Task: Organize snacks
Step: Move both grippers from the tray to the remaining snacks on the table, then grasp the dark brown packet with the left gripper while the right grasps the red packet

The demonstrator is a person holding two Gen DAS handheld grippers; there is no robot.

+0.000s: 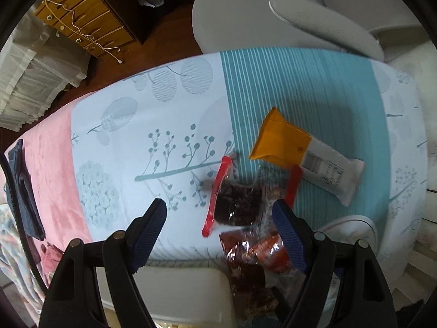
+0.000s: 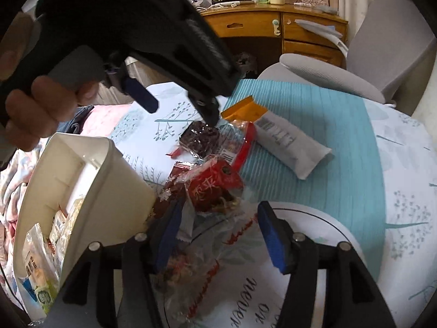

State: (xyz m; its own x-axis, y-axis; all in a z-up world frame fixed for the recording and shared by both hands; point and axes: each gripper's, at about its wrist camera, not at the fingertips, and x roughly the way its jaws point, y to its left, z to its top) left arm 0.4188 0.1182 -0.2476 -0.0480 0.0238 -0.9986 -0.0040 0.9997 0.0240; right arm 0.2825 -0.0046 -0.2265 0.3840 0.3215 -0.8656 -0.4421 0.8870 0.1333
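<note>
I have a bed [image 1: 169, 125] under me, its cover printed with grey-blue branches and a teal striped band; a grey chair [image 1: 327, 22] stands beyond it, and behind that a wooden desk [image 2: 262, 24].

A white bin [image 2: 90, 180] sits at the near left in my right wrist view, already holding several wrapped snacks whose labels are too small for me to read. Under my right gripper lies a round white tray [image 2: 314, 218], with print on it that looks like "never"; I cannot tell the rest.

On the teal band lies an orange-and-white packet [image 1: 300, 153] with a barcode panel, text unreadable. Just beside it is a clear bag with a red zip strip [image 1: 237, 205] holding dark pieces. Nearer me sits a red pouch [image 2: 215, 188] with two white Chinese characters I cannot make out.

My left gripper [image 1: 218, 218] hangs above the zip bag with its blue pads spread wide and nothing between them; the bag lies between the fingers in view, one pad overlapping its right edge. My right gripper [image 2: 218, 235] is also spread, a crinkled clear wrapper with red script [image 2: 213, 262] lying between its fingers, the red pouch just ahead.
</note>
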